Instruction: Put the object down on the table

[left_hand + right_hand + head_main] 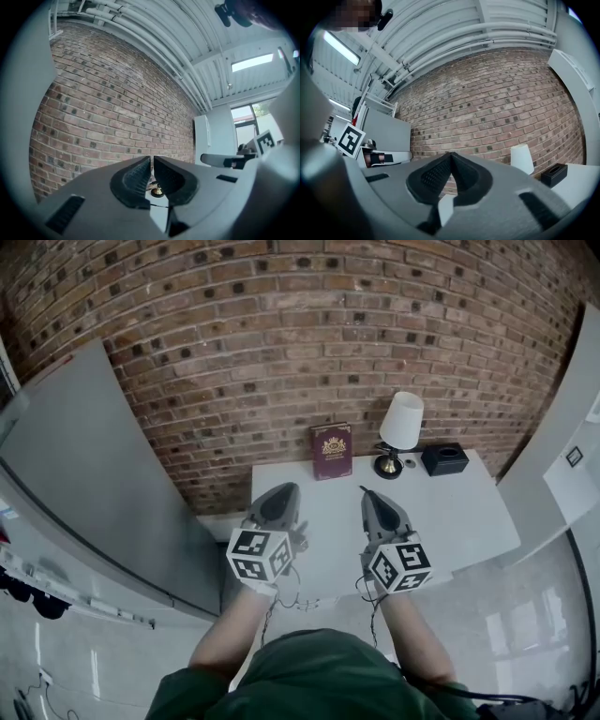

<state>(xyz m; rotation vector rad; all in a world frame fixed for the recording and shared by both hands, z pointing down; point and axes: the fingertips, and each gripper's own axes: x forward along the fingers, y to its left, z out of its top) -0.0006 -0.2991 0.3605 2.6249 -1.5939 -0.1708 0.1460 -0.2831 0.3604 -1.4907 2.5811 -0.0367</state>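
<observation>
Both grippers hover over the near edge of a white table point(450, 521) that stands against a brick wall. My left gripper point(284, 489) is shut, its tips almost touching, and nothing is between them point(152, 158). In the same way my right gripper point(366, 491) is shut and empty, with its tips meeting point(450, 154). A maroon book point(331, 451) stands upright against the wall at the table's back, well beyond both grippers. No object is in either gripper.
A lamp with a white shade point(401, 420) and a black box point(444, 458) sit at the table's back right; both show in the right gripper view, the lamp point(521, 159) and the box point(553, 173). A large grey panel point(84, 474) leans at left, a white cabinet point(562, 446) at right.
</observation>
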